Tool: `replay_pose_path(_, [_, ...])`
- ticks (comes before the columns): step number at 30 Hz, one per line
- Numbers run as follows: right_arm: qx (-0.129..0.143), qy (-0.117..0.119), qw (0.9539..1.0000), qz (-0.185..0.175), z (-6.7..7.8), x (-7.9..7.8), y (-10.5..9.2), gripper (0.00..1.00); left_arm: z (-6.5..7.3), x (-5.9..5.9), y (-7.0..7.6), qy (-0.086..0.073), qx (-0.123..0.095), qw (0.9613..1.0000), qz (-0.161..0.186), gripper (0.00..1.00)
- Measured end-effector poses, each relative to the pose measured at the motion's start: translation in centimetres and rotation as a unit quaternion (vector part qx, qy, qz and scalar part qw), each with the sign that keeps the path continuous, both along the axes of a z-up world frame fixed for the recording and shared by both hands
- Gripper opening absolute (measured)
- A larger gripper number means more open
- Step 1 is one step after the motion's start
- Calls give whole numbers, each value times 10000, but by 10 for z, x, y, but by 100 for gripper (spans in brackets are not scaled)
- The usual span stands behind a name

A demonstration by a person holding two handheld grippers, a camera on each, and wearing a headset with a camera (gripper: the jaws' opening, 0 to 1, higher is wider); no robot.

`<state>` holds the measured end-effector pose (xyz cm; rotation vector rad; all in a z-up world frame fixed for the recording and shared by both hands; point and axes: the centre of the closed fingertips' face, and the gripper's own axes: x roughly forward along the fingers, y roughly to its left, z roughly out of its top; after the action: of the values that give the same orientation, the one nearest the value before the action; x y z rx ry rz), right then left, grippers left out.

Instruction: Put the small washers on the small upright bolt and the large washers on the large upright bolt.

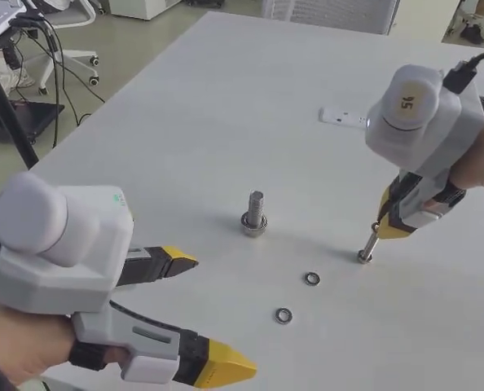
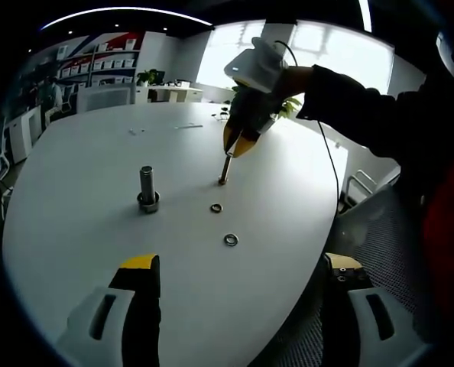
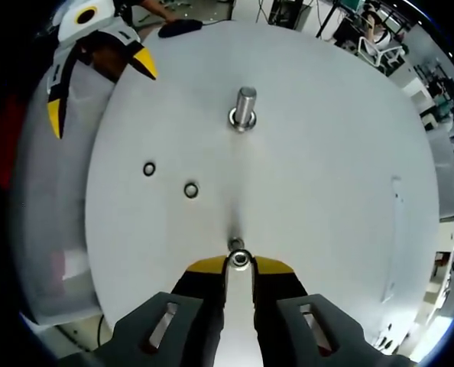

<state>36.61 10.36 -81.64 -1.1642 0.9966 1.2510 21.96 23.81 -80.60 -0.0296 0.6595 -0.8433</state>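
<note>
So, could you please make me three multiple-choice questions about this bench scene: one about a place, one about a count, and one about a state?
1. Between the large bolt and the small bolt, where are the tips of the right gripper?
A. at the large one
B. at the small one
C. halfway between

2. How many loose washers lie flat on the table?
A. two
B. four
C. none

3. How do the jaws of the left gripper stand?
A. wide apart
B. shut on a washer
C. shut on a bolt

Answers:
1 B: the right gripper view shows its jaws closed on a small washer at that bolt's top.
2 A: one and another.
3 A: bare table shows between its yellow tips.
</note>
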Motion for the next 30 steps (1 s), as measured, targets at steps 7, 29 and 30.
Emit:
replay_pose_path(7, [-34,38,10000,-16,-5,-1,-2,13,0,-1,0,1,-16,10000,9,87])
replay_pose_path(29, [-106,321,9994,-75,-38,-8,1,13,0,-3,-1,32,-24,10000,31,87])
replay_pose_path(30, [-105,336,9994,-73,-39,-8,1,13,0,-3,0,29,-22,10000,34,87])
